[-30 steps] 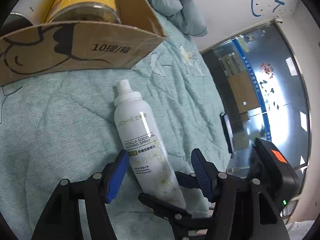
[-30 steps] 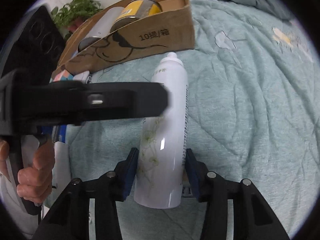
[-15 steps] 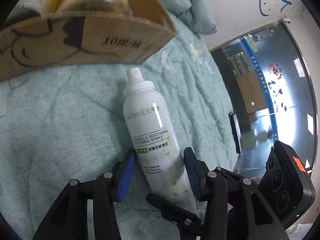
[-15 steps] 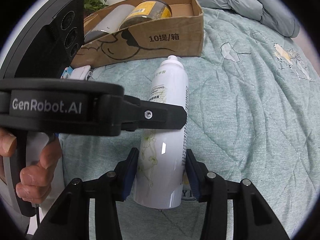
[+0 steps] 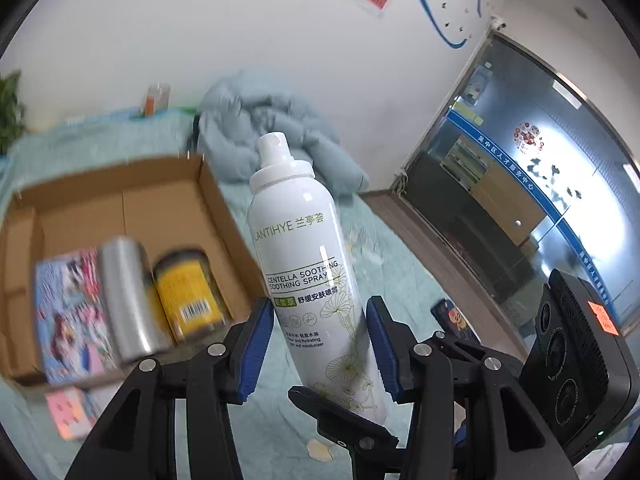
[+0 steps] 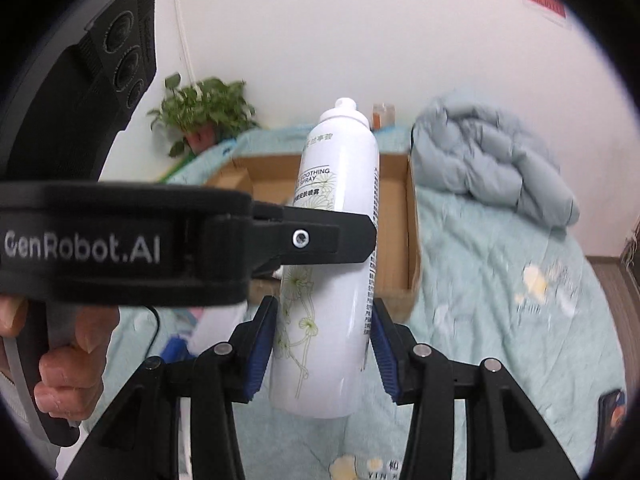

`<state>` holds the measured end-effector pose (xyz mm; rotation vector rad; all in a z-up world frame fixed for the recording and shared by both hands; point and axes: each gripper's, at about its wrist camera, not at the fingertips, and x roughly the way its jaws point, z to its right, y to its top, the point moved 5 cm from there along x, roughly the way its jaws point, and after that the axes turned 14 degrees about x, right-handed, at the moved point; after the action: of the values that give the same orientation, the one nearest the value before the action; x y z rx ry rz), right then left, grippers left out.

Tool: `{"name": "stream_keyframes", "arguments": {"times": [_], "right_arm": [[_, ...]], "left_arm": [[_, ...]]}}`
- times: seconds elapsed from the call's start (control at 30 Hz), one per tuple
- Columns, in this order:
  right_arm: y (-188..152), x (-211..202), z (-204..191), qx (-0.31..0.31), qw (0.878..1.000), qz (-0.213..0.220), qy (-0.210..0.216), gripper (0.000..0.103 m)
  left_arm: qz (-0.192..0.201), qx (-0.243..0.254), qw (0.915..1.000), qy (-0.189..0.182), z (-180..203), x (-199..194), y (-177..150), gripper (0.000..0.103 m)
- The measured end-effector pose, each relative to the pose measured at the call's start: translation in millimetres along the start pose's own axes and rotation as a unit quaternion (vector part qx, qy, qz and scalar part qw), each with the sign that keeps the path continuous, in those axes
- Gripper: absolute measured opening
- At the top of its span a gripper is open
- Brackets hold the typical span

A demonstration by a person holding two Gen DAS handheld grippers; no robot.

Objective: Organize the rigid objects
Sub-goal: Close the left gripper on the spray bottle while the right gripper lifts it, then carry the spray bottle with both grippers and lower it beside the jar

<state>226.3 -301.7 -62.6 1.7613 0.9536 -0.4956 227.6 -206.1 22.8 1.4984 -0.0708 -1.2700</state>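
Note:
A white spray bottle [image 5: 308, 276] with green print stands upright, lifted off the bed, its nozzle up. My left gripper [image 5: 318, 348] is shut on its lower body, both blue pads against it. My right gripper [image 6: 322, 350] is shut on the same bottle [image 6: 332, 240] from the other side. The left gripper's finger [image 6: 312, 238] crosses in front of the bottle in the right wrist view. An open cardboard box [image 5: 120, 208] lies behind and left of the bottle, holding a yellow-labelled jar [image 5: 186, 292], a silver can [image 5: 126, 300] and a colourful book [image 5: 66, 312].
A teal quilt [image 6: 500, 280] covers the bed. A bundled blue duvet [image 6: 488, 164] lies at the back right. A potted plant [image 6: 204, 110] stands at the back left. A phone [image 5: 456, 318] lies right of the bottle. Pink cards [image 5: 66, 414] lie before the box.
The bottle lay flat on the quilt; now both grippers hold it lifted and upright. My left gripper closed on it. The box's inside has come into view.

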Motion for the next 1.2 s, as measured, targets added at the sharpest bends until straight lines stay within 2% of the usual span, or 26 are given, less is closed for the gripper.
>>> {"name": "stream_keyframes", "arguments": {"times": [0.13, 0.3, 0.57, 0.73, 0.87, 1.2], "right_arm": [[38, -23, -12, -0.013, 1.000, 0.023, -0.001, 0.045], [75, -35, -16, -0.029, 0.999, 0.021, -0.015, 0.045], [105, -28, -4, -0.017, 0.999, -0.007, -0.029, 0.045], [112, -7, 3, -0.010, 0.999, -0.031, -0.031, 0.045], [114, 14, 8, -0.002, 0.998, -0.052, -0.027, 0.045], [107, 84, 21, 0.022, 0.992, -0.121, -0.023, 0.045]], "left_arm": [[0.023, 0.017, 0.9995, 0.009, 6, -27, 45, 0.045], [0.034, 0.023, 0.9990, 0.017, 10, -45, 95, 0.045], [0.015, 0.030, 0.9994, 0.013, 9, -38, 140, 0.045], [-0.004, 0.016, 0.9998, 0.010, -6, -18, 146, 0.045], [-0.021, -0.008, 0.9998, 0.000, -33, 8, 144, 0.045], [-0.081, -0.060, 0.9947, -0.019, -108, 84, 108, 0.045]]}}
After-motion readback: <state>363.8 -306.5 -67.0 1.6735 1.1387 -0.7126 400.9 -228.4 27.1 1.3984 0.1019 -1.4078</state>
